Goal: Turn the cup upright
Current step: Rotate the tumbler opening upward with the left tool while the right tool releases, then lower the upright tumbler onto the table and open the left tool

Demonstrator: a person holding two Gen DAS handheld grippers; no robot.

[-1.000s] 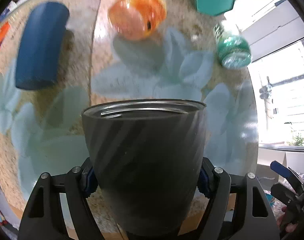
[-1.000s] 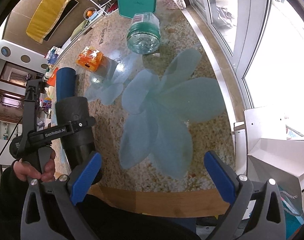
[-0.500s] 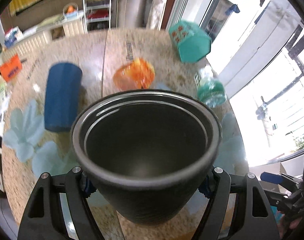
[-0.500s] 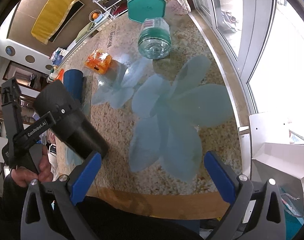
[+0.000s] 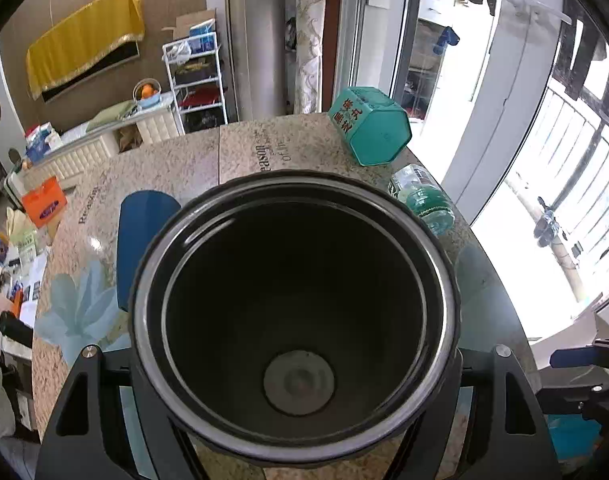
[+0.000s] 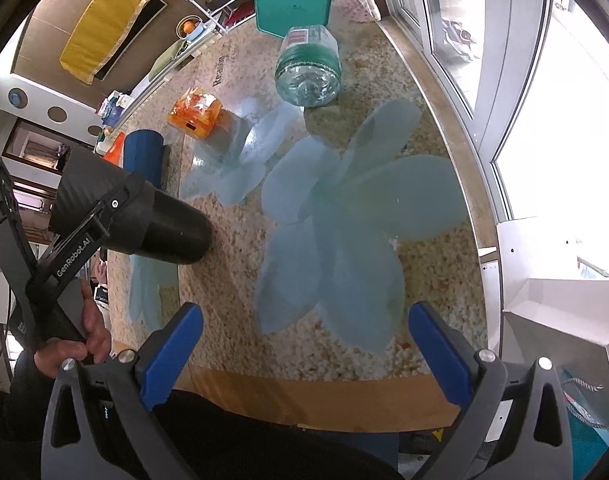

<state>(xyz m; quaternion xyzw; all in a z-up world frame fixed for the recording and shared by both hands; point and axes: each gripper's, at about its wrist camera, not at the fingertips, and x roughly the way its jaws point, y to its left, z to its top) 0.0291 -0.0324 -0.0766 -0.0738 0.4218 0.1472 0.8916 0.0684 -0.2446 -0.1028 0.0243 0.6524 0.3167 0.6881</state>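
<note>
My left gripper (image 5: 296,364) is shut on a black cup (image 5: 296,320). The cup's open mouth faces the left wrist camera, so I see its dark inside and round bottom. In the right wrist view the black cup (image 6: 160,220) is tilted steeply, its base near or on the speckled table and its rim up toward the left, with the left gripper's fingers (image 6: 84,236) clamped around it. My right gripper (image 6: 304,352) is open and empty above the table's near edge.
A blue cup (image 6: 142,156) lies on its side behind the black cup. An orange packet (image 6: 194,114), a lying green water bottle (image 6: 308,66) and a teal hexagonal tin (image 6: 292,2) are farther back. A white box (image 6: 556,292) stands right of the table.
My left gripper has rotated the black cup from mouth-away to mouth toward the camera; it went from upside down to steeply tilted with its base down. My right gripper has barely moved.
</note>
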